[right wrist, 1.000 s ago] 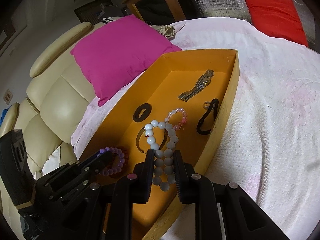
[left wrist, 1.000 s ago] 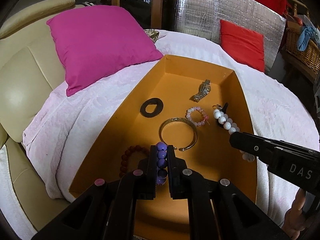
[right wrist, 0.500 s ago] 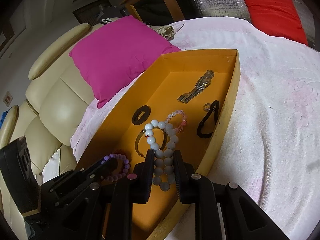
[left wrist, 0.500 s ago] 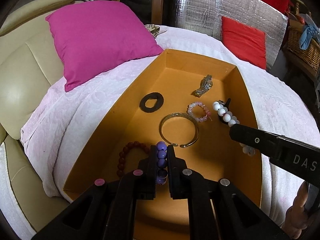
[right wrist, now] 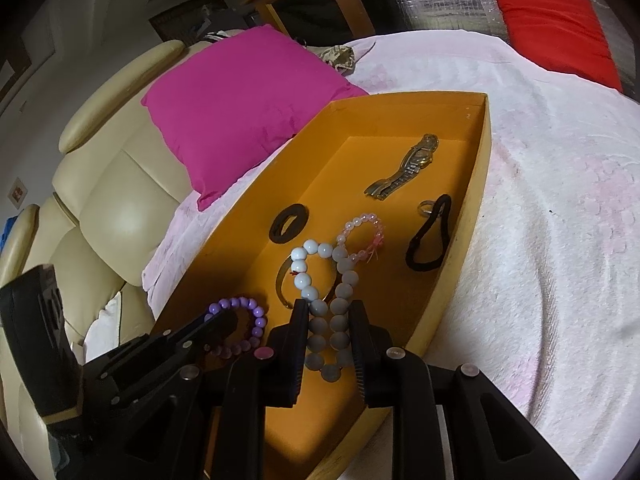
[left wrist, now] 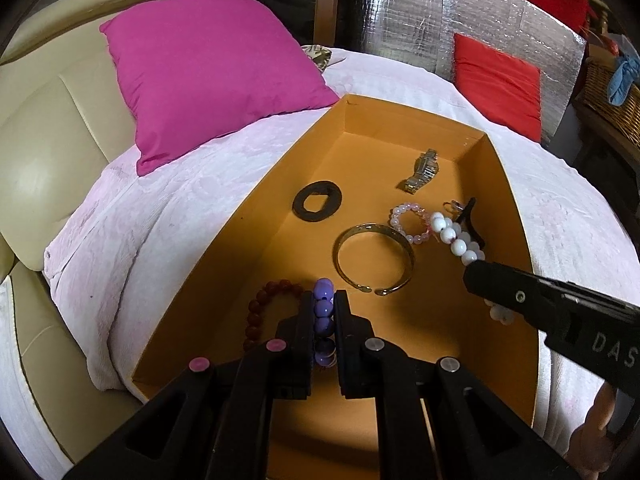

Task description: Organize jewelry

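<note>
Purple bead bracelet [left wrist: 323, 317] clamped in left hand-held gripper [left wrist: 323, 300]; white bead bracelet [right wrist: 325, 300] pinched in right hand-held gripper [right wrist: 329, 309], over orange box [right wrist: 476, 216]

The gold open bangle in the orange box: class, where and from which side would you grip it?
Grip the gold bangle on its closed far arc, coming from above with one finger inside the loop and one outside. It lies flat, and its open ends near the left gripper would likely flex.

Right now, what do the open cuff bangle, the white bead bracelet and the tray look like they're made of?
Open cuff bangle: probably metal, gold-toned, with a bright glint along its thin rim.
White bead bracelet: glossy round beads, maybe stone, glass or plastic; the look can't settle it.
Tray: likely cardboard, matte orange, with thin folded walls and a corner seam.
</note>
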Demonstrator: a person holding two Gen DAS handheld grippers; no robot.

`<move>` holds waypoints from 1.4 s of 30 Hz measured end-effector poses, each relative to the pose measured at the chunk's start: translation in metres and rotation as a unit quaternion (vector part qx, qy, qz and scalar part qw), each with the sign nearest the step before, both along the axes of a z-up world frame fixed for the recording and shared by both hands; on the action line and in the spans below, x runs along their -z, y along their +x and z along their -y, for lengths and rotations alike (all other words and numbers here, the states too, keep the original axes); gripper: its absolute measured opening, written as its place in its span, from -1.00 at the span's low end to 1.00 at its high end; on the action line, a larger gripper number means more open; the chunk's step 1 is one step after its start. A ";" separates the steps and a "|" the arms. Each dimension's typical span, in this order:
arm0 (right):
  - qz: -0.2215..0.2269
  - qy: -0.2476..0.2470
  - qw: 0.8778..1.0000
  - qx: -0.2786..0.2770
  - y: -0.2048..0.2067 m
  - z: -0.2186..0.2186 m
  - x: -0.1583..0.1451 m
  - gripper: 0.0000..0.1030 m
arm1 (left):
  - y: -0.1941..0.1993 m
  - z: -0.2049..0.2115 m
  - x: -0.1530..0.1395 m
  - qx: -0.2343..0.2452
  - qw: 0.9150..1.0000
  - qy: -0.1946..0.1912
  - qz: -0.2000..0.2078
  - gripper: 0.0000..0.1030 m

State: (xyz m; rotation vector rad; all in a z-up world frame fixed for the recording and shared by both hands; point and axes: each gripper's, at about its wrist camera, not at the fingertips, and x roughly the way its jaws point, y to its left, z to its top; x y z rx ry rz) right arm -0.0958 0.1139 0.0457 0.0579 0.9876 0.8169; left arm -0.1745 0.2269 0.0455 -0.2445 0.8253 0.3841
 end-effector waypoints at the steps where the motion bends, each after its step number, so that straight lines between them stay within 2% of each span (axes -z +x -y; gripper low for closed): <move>1: 0.001 -0.001 1.000 -0.001 -0.001 0.000 0.000 -0.53 | 0.000 -0.001 0.000 -0.001 1.000 0.000 0.000 -0.82; 15: -0.011 -0.004 1.000 -0.014 -0.010 0.002 0.001 -0.53 | -0.001 -0.009 0.005 -0.026 1.000 -0.002 -0.011 -0.82; 19: -0.017 0.000 1.000 -0.025 -0.014 0.004 0.000 -0.44 | -0.002 -0.012 0.005 -0.032 0.999 0.000 -0.013 -0.82; 26: -0.017 0.007 1.000 -0.022 -0.016 0.009 -0.002 -0.43 | -0.005 -0.014 0.002 -0.040 0.999 0.003 -0.013 -0.80; 29: -0.015 0.011 1.000 -0.020 -0.017 0.012 -0.006 -0.43 | -0.006 -0.014 0.000 -0.045 0.999 0.006 -0.013 -0.57; 31: -0.012 0.013 1.000 -0.019 -0.017 0.015 -0.009 -0.43 | -0.008 -0.014 -0.005 -0.049 0.999 0.012 -0.008 -0.28; 34: -0.008 0.016 1.000 -0.017 -0.018 0.018 -0.012 -0.43 | -0.010 -0.012 -0.015 -0.054 0.998 0.022 0.004 0.00; 42: 0.003 0.024 1.000 -0.013 -0.022 0.030 -0.023 -0.43 | -0.016 0.000 -0.044 -0.054 0.997 0.048 0.028 0.18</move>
